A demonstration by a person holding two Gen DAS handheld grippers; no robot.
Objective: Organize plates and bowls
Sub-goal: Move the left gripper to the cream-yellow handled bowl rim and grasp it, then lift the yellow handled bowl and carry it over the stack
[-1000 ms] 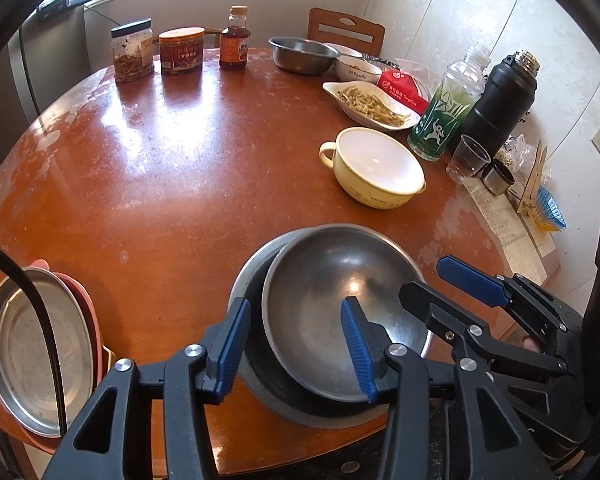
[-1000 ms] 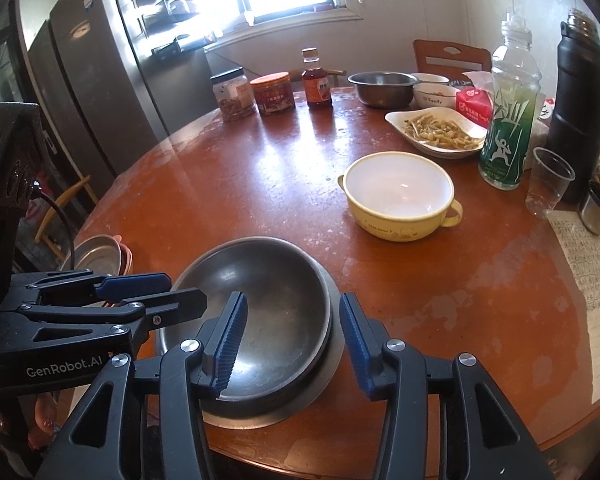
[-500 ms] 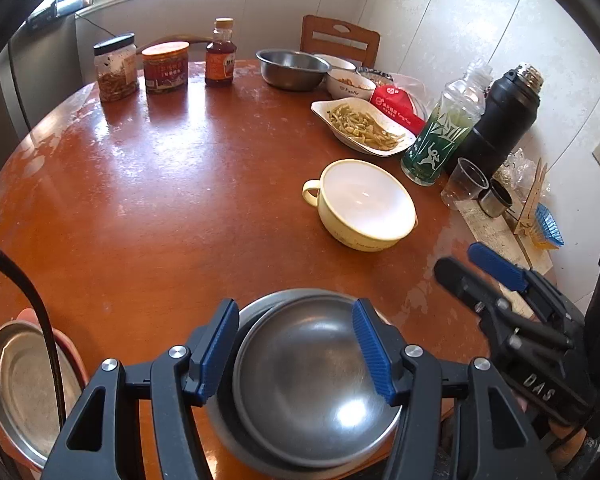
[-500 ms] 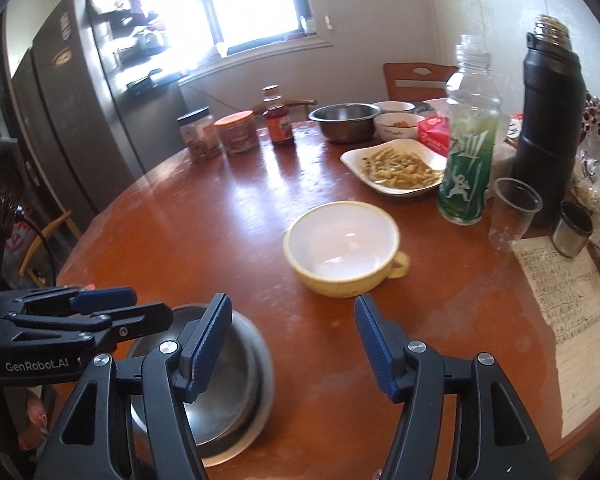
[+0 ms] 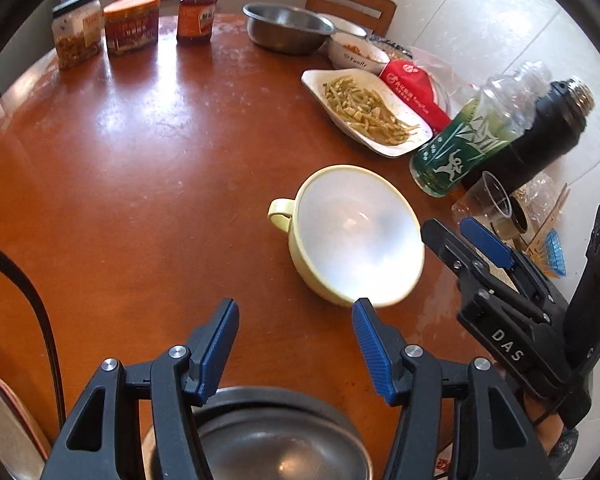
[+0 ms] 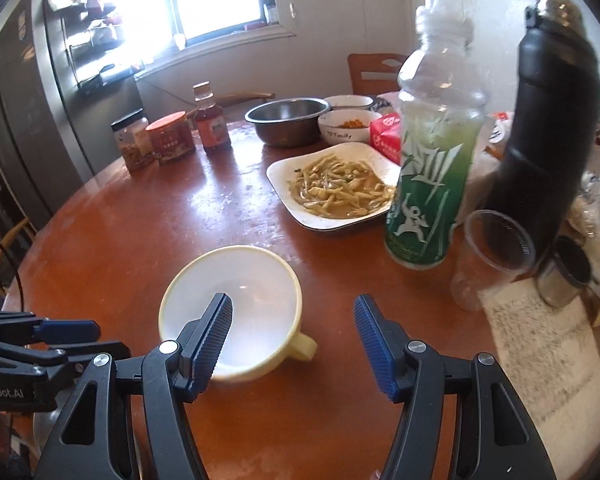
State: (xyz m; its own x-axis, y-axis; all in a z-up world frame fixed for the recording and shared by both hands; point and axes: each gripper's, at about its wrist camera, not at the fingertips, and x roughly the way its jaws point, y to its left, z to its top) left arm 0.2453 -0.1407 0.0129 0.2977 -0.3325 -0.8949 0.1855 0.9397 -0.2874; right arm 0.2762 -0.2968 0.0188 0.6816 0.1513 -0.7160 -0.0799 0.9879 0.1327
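Observation:
A pale yellow handled bowl point(image 5: 356, 236) with a white inside stands empty on the round wooden table point(image 5: 140, 184). It also shows in the right wrist view point(image 6: 236, 300). My right gripper point(image 6: 292, 320) is open just above and before it, its left finger over the bowl's inside. My left gripper point(image 5: 296, 320) is open and empty, just short of the yellow bowl. Stacked steel bowls point(image 5: 276, 444) sit under it at the near table edge. A steel plate stack point(image 5: 4, 424) lies at the far left.
At the back are a steel bowl point(image 6: 288, 120), a small white bowl point(image 6: 348, 128), a white dish of food point(image 6: 336, 188), jars and a sauce bottle point(image 6: 212, 124). At the right stand a green bottle point(image 6: 432, 168), black flask point(image 6: 548, 120), plastic cup point(image 6: 492, 256) and paper point(image 6: 548, 344).
Both grippers have moved forward from the stacked steel bowls toward the yellow bowl. The steel bowls have dropped to the bottom of the left view. Both grippers stay open.

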